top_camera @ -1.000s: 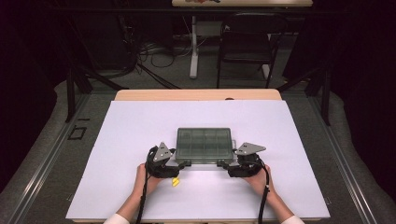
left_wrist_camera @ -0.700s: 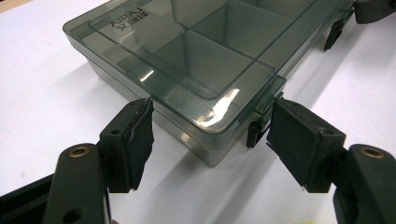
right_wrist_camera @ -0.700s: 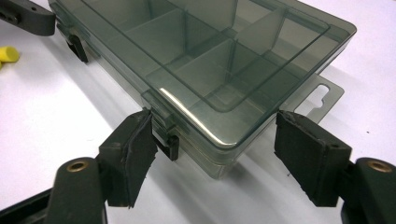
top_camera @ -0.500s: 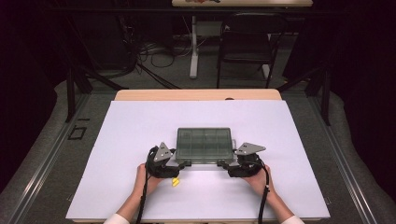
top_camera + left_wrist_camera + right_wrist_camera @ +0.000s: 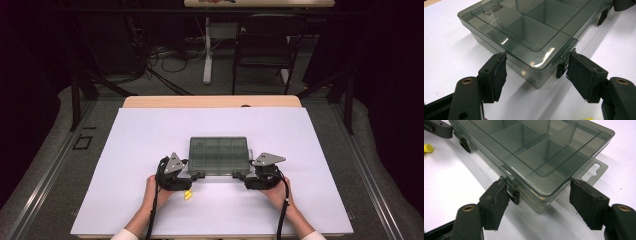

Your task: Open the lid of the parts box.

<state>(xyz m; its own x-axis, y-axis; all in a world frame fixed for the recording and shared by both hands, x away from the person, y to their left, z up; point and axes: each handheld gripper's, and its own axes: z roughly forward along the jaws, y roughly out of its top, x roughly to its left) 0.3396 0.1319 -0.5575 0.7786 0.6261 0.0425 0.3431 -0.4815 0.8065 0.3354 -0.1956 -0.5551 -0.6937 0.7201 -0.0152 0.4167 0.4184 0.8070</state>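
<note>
A smoky clear compartment box (image 5: 220, 155) lies lid-down shut on the white sheet, with its front edge toward the hands. My left gripper (image 5: 200, 175) straddles the box's front left corner (image 5: 534, 75); its pads (image 5: 496, 72) stand close beside the side wall and a black latch (image 5: 560, 69), open. My right gripper (image 5: 237, 175) straddles the front right corner (image 5: 541, 205), open, one pad by a latch (image 5: 515, 196), the other pad (image 5: 586, 200) clear of the wall. A small yellow piece (image 5: 188, 195) lies by the left hand.
The white sheet (image 5: 150, 135) covers a wooden table (image 5: 210, 101). A chair (image 5: 265, 50) and cables stand on the dark floor beyond. The box's hang tab (image 5: 596, 170) sticks out at its right side.
</note>
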